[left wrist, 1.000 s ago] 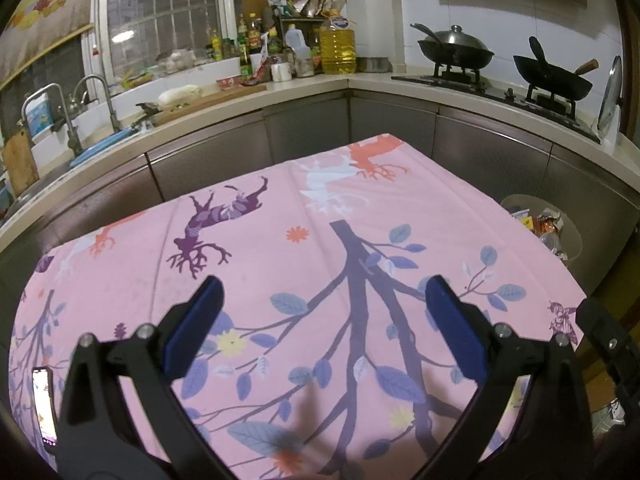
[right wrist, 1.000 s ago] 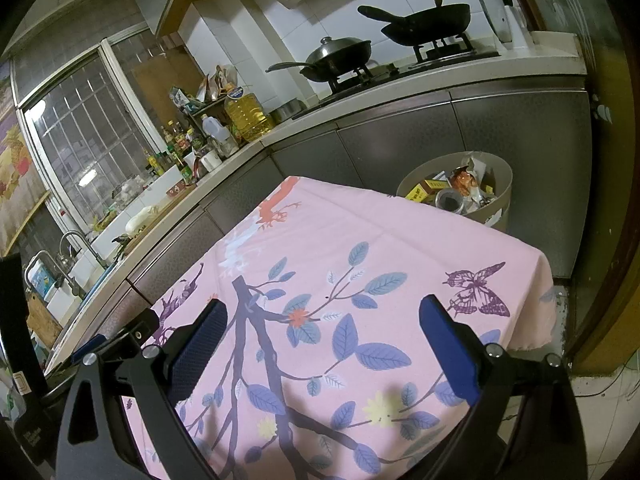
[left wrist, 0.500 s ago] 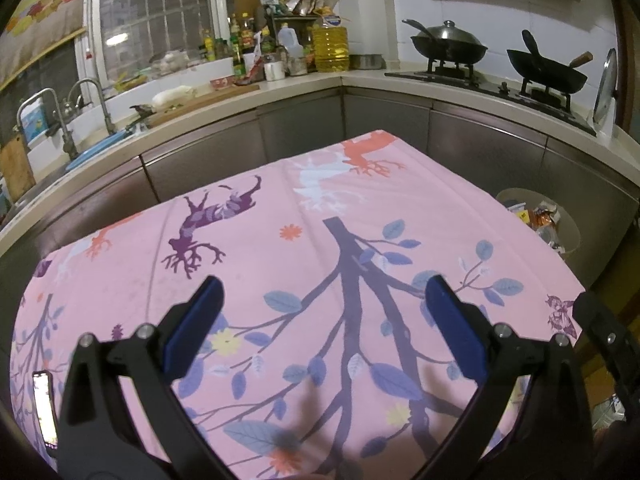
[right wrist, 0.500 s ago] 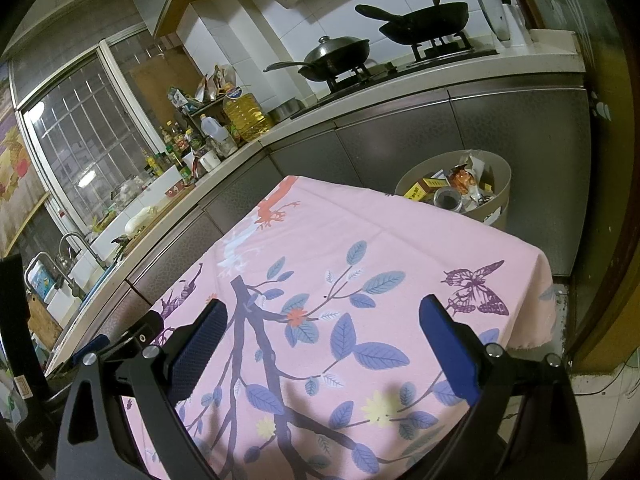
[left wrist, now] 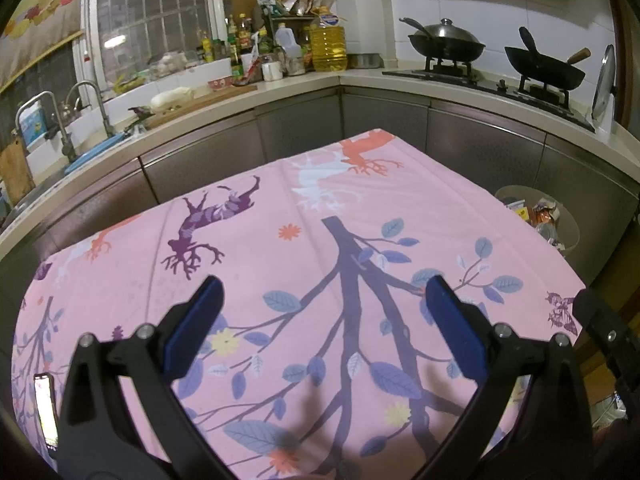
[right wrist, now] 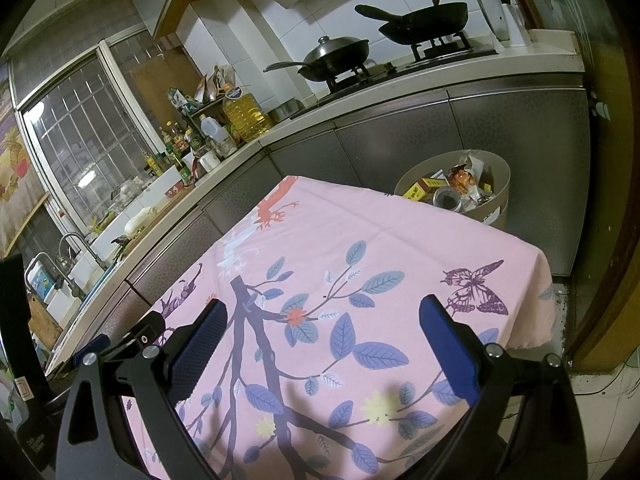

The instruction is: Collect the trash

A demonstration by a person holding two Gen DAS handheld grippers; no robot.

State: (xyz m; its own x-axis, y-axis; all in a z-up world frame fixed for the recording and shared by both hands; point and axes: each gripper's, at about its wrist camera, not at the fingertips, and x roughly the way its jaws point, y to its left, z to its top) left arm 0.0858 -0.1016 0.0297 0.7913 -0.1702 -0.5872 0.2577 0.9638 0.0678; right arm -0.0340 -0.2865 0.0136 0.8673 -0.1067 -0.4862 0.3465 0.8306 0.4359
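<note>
Pink tablecloth [left wrist: 280,208] lies bare under both your tongs; left gripper [left wrist: 322,294] and right gripper [right wrist: 322,318] both gape wide, holding nothing. The trash sits in the bin [right wrist: 502,178] ahead-right, nearer your right gripper.

A dim kitchen: a pink floral tablecloth [left wrist: 320,216] covers the table, and grey steel cabinets [left wrist: 300,132] wrap round it under a pale countertop [right wrist: 440,76]. A barred window [left wrist: 152,12] sits above the sink taps [left wrist: 60,120]. White wall tiles [left wrist: 368,4] back two woks [right wrist: 424,20] on the gas hob.
</note>
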